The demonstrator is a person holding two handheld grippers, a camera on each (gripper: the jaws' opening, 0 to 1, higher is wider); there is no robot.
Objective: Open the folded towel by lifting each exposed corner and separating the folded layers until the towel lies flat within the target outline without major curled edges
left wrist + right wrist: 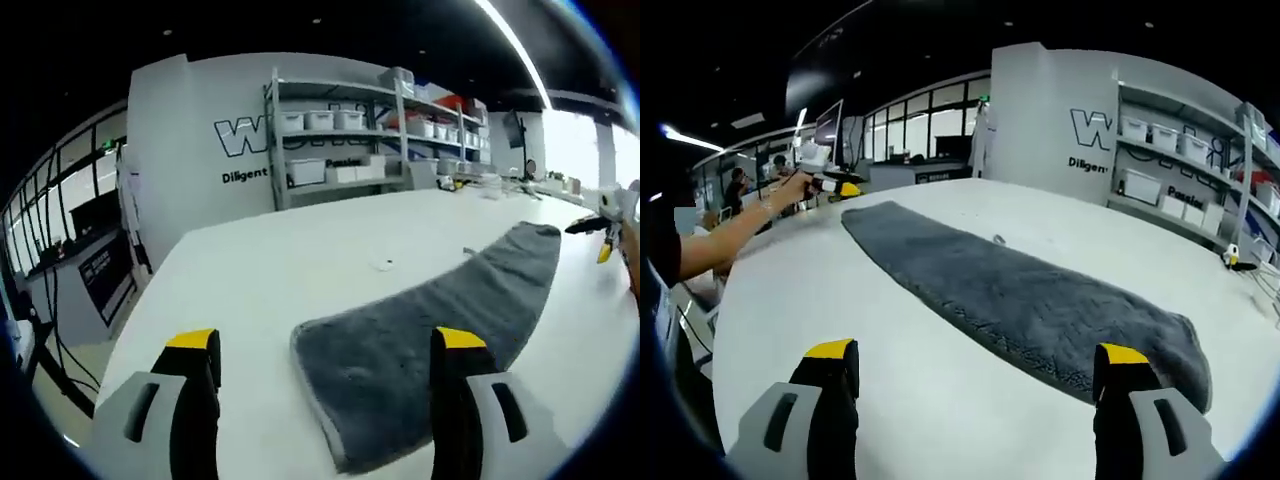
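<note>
- Towel (440, 320): grey, plush, folded into a long narrow strip, lying flat on the white table (280, 280). In the right gripper view the towel (1020, 300) runs diagonally from the far left to the near right.
- Left gripper (325, 365): jaws spread wide, yellow-tipped, nothing between them. The near rounded end of the towel lies between and just ahead of the jaws, closer to the right-hand jaw, which overlaps its edge in the view; contact cannot be told.
- Right gripper (980, 375): jaws set wide apart, empty, above bare table. The towel's near end lies just ahead of the right-hand jaw.
- The other gripper (835, 180), held in a person's hand (790, 190), hovers near the far end of the towel in the right gripper view.
- Background: metal shelving (370, 130) with white bins against a white wall with dark lettering.
- Small pale object (385, 264) on the table beside the towel; too small to identify.
</note>
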